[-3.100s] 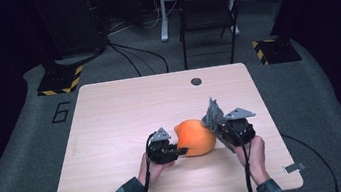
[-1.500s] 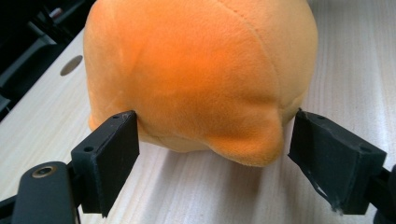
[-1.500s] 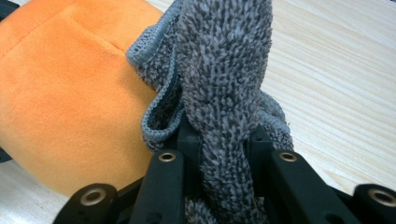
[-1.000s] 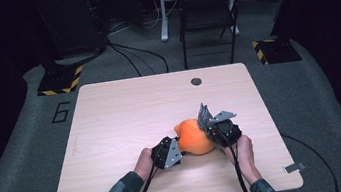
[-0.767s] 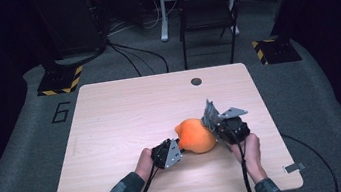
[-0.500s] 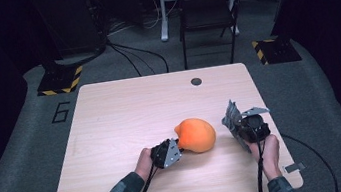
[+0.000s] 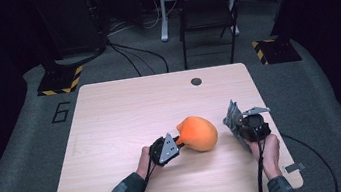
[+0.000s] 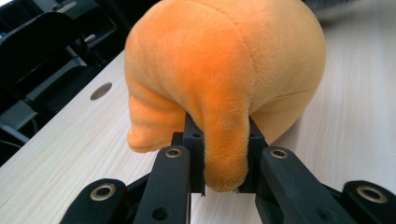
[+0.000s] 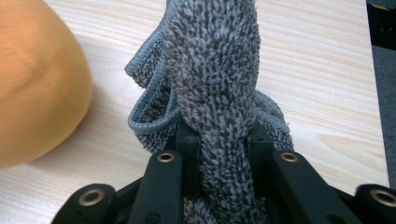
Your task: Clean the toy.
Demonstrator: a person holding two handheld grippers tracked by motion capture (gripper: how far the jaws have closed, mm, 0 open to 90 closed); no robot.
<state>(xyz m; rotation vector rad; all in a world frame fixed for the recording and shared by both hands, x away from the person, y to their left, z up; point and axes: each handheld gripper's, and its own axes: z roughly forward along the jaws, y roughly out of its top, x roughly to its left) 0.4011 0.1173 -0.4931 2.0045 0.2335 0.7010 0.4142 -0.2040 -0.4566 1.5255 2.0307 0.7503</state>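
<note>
An orange plush toy (image 7: pixel 198 133) lies on the wooden table (image 7: pixel 120 113), right of centre. My left gripper (image 7: pixel 178 139) is at its left side. In the left gripper view the left gripper (image 8: pixel 224 156) is shut on a narrow limb of the plush toy (image 8: pixel 224 70); its jaws have just been closing on that limb. To the right, clear of the toy, my right gripper (image 7: pixel 240 126) is shut on a bunched grey terry cloth (image 7: pixel 232 116). In the right gripper view the cloth (image 9: pixel 219 70) stands up between the jaws of the right gripper (image 9: pixel 224 137), with the toy (image 9: pixel 32 84) at the left.
A small round hole (image 7: pixel 196 81) sits near the table's far edge. A black chair (image 7: pixel 205 0) and cables stand on the floor beyond the table. The right hand is near the table's right edge.
My right gripper has carried the grey cloth to the right, away from the plush toy. The left hand has stayed at the toy's left side.
</note>
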